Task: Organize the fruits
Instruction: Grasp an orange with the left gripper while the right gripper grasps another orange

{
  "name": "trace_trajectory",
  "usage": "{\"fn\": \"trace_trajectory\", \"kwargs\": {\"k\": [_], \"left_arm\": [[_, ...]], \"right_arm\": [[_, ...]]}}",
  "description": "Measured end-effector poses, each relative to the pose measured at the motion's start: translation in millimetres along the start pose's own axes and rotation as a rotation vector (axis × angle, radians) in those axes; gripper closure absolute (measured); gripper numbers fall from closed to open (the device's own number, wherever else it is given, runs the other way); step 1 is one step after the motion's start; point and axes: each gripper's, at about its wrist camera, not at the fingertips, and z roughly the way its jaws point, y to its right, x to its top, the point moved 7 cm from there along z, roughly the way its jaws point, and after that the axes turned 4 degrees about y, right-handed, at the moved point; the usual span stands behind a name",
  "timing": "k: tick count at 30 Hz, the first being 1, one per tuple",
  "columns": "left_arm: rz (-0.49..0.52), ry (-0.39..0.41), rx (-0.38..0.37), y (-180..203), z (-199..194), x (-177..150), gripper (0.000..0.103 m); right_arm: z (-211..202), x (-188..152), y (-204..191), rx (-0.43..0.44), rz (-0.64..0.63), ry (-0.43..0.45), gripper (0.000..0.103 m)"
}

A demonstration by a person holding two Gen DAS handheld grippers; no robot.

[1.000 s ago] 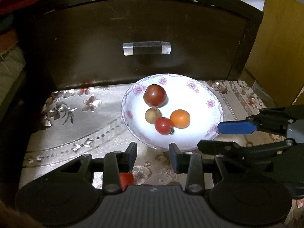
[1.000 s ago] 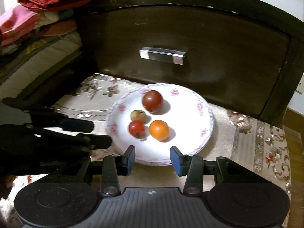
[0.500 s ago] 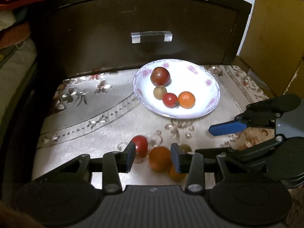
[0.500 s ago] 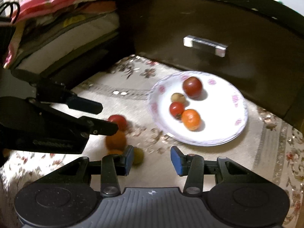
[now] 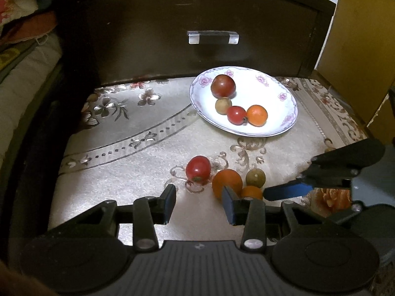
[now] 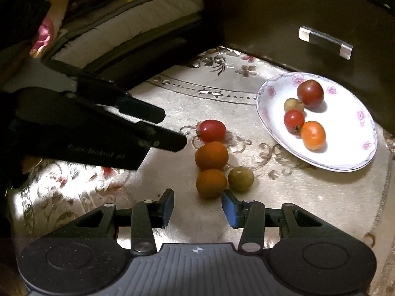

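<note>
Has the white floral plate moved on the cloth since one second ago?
No. The white floral plate stays just below the dark drawer front; only the cameras drew back.

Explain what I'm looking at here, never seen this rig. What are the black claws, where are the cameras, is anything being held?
No robot arm here: a person holds a two-finger gripper in each hand, and a fisheye camera on each looks forward along its fingers.

One picture is from the left gripper; the black claw at its right edge is the right gripper. The other picture is from the right gripper, and there the left gripper reaches in from the left.

On the floral cloth, in front of a dark drawer front, sits a white flowered plate with four small fruits. Four more lie loose on the cloth: a red tomato, two orange fruits and a greenish fruit.

Nothing is held. Both grippers stand open with nothing between their pads, near the loose fruits.
</note>
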Motion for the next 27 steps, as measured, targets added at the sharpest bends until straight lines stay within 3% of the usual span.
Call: {"fn": "trace_trajectory", "kwargs": {"k": [6,11,27], "left_arm": [[0.003,-0.006,-0.015,1.4,0.3,-1.6,0.057],[0.000,-0.016,-0.040,6.9,4.3,-1.1,0.057],[0.039,-0.062,-0.077,37.5,36.0,-4.5,0.057]], "right_arm": [[11.5,0.4,3.1,-0.028,0.020,0.001,0.063],[15.5,-1.9,7.9,-0.052,0.039,-0.010,0.080],[-11.6,-24.4,22.7,-0.078,0.093,-0.054,0.081]]}}
